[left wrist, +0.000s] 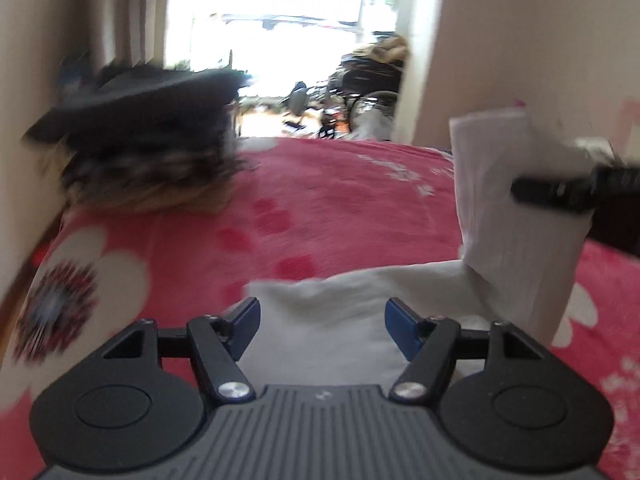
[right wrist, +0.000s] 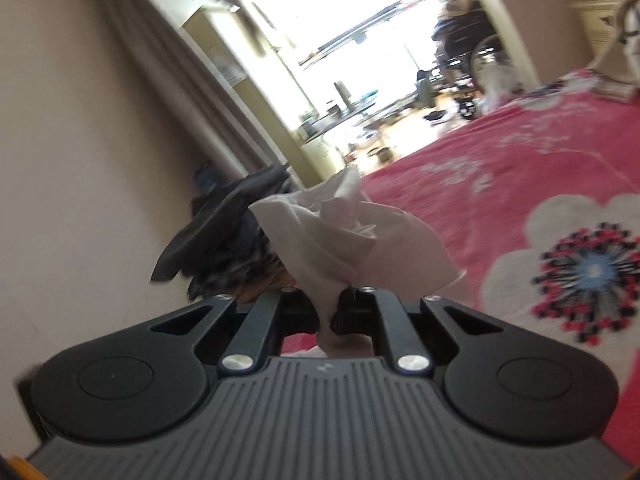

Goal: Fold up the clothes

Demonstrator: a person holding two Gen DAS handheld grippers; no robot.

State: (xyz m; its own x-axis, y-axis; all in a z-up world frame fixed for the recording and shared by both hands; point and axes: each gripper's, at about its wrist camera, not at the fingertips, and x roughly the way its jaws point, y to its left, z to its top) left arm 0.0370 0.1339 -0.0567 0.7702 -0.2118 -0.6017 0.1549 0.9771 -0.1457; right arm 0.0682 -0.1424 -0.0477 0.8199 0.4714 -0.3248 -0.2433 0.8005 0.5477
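A white cloth [left wrist: 320,320] lies partly on the pink flowered blanket [left wrist: 320,208], and one end of it rises up at the right. In the left wrist view my left gripper [left wrist: 322,320] hovers open over the flat part, its blue pads [left wrist: 248,318] wide apart and not pressing the fabric. My right gripper [left wrist: 560,192] comes in from the right edge there and holds the raised end. In the right wrist view my right gripper [right wrist: 330,314] is shut on the white cloth [right wrist: 340,236], which bunches up ahead of the fingers.
A pile of dark clothes [left wrist: 148,140] sits at the blanket's far left against the wall; it appears as a dark pile [right wrist: 224,232] behind the cloth in the right wrist view. Beyond the bed a bright doorway opens onto a cluttered room with a wheelchair [left wrist: 368,84]. Both views are motion-blurred.
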